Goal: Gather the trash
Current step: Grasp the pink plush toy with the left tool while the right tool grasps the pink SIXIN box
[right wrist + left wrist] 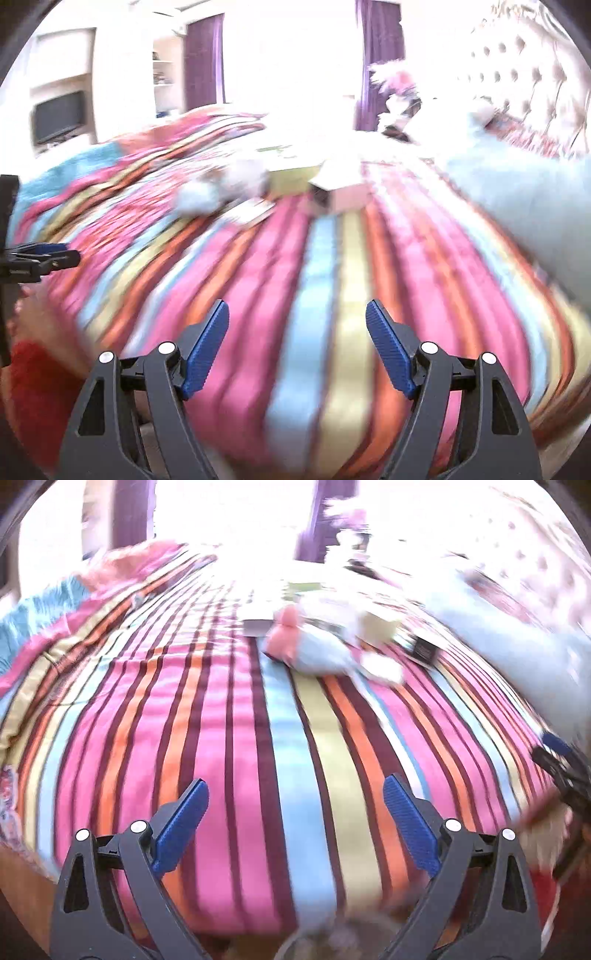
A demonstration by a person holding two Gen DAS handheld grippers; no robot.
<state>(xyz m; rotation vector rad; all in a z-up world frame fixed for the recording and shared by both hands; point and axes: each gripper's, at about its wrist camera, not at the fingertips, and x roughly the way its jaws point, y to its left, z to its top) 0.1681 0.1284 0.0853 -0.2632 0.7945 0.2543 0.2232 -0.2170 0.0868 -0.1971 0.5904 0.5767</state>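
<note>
Both grippers, left (295,805) and right (297,321), spread, empty. Crumpled tissue (314,657) well ahead: prob. light, soft; pinch mid-wad.

I count two grippers, my left (295,805) and right (297,325), one striped bedspread (221,720), two purple curtains (203,59), and one small cardboard box (340,194).

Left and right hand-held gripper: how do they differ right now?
The left hand-held gripper has its blue pads spread wider than the right hand-held gripper. The left hangs over pink and pale blue stripes of the bedspread; the right hangs over pale blue and yellow ones. Shared: both are open, empty, above the bed and short of the litter pile.
</note>
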